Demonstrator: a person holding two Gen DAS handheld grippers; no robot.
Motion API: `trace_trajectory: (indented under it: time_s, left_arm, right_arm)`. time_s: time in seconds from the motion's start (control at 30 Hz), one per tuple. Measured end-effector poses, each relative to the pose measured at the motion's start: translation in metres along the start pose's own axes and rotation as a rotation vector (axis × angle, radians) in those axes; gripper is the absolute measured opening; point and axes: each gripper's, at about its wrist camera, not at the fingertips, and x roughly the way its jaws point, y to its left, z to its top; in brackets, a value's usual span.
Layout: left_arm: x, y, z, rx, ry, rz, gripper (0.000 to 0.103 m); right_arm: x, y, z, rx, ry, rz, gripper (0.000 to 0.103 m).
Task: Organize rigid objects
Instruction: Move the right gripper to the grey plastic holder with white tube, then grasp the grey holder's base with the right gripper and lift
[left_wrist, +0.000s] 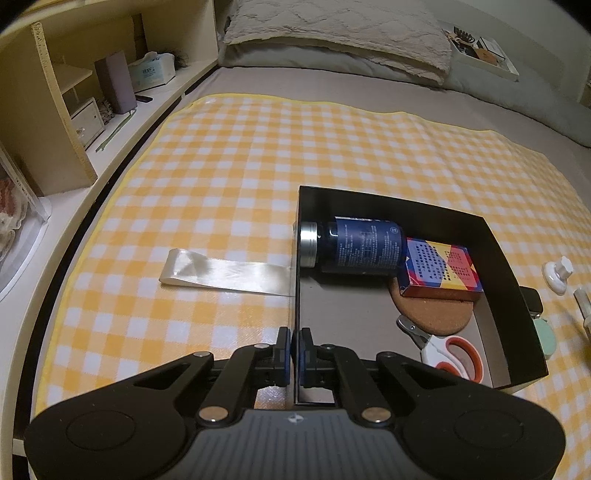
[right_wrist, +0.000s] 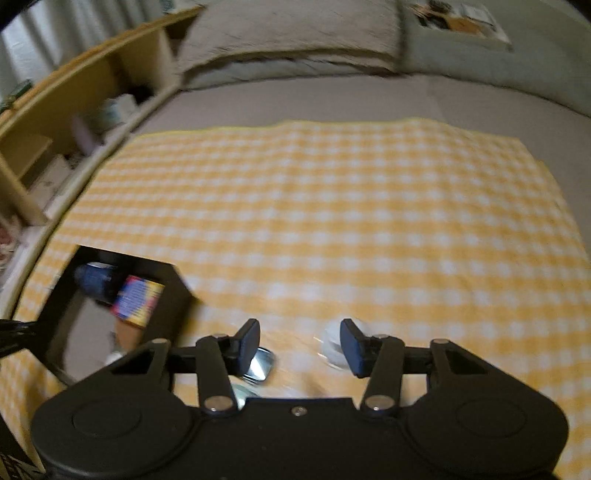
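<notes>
Blue bottle (left_wrist: 364, 245) on side in black box (left_wrist: 436, 212), cap leftward.

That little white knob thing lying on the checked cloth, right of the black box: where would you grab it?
I would probably take the white knob by its narrow stem, which sticks up from the wider round base, coming from above with one finger on each side. The base looks too broad and low to pinch. The right gripper is open near it.
</notes>
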Motion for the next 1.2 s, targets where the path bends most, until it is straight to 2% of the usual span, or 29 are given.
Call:
trace_trajectory:
  time_s: [0.17, 0.27, 0.53, 0.73, 0.93, 1.0, 1.1, 1.2]
  left_arm:
    - [0.000, 0.001, 0.000, -0.009, 0.001, 0.005, 0.005]
    - [0.001, 0.001, 0.001, -0.016, 0.000, 0.004, 0.005]
    - [0.000, 0.002, 0.000, -0.017, 0.000, 0.003, 0.005]
    - [0.001, 0.002, 0.000, -0.016, 0.001, 0.003, 0.005]
    - [0.000, 0.002, 0.000, -0.017, 0.000, 0.003, 0.005]
    - [0.000, 0.002, 0.000, -0.017, 0.001, 0.003, 0.005]
    - [0.000, 0.002, 0.000, -0.016, 0.001, 0.003, 0.005]
    - [0.000, 0.002, 0.000, -0.016, 0.000, 0.004, 0.005]
  right_arm:
    - [0.005, -0.025, -0.016, 0.009, 0.070, -0.059, 0.048]
    - [0.011, -0.032, -0.025, -0.013, 0.111, -0.068, 0.038]
    - [0.017, -0.048, -0.051, -0.051, 0.191, -0.095, 0.038]
    - [0.030, -0.048, -0.066, -0.095, 0.258, -0.104, 0.047]
    - [0.039, -0.045, -0.065, -0.127, 0.269, -0.128, 0.051]
    - [0.045, -0.043, -0.063, -0.135, 0.266, -0.143, 0.055]
    - [0.050, -0.047, -0.061, -0.136, 0.269, -0.144, 0.060]
    - [0.051, -0.048, -0.062, -0.141, 0.280, -0.137, 0.060]
